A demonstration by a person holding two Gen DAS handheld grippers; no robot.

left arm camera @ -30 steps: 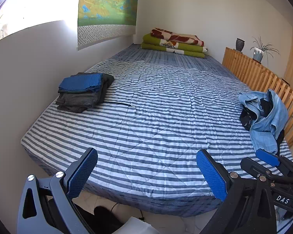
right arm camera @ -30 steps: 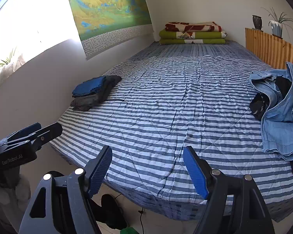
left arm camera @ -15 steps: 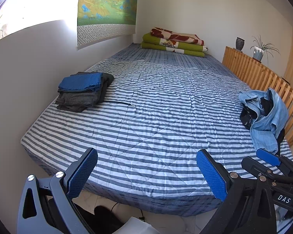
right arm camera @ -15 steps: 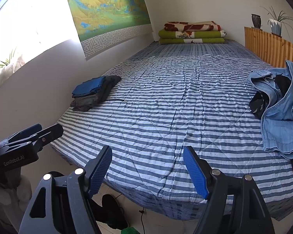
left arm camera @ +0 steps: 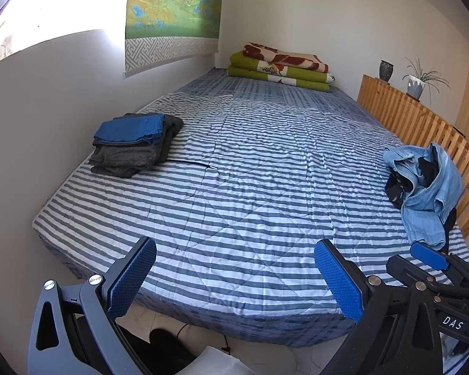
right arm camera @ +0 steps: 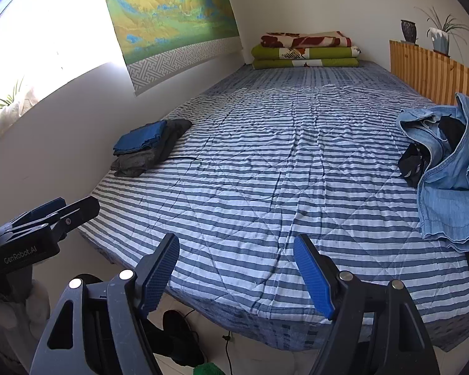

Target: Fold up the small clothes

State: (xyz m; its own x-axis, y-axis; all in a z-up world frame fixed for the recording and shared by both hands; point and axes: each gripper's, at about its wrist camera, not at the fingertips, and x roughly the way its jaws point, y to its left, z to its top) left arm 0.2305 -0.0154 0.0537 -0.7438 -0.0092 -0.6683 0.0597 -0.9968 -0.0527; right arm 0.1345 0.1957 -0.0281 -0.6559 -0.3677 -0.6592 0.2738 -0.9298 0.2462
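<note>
The left tool (left arm camera: 234, 278) and the right tool (right arm camera: 236, 276) are both hanging spread wide and holding nothing, in front of the near edge of the bed (left arm camera: 234, 187). A loose heap of unfolded clothes (left arm camera: 425, 184), light blue denim with something black in it, is lying at the right side of the bed beside the wooden rail (left arm camera: 422, 118). A folded stack (left arm camera: 131, 143) with 1 blue piece on top is sitting at the left side near the wall.
</note>
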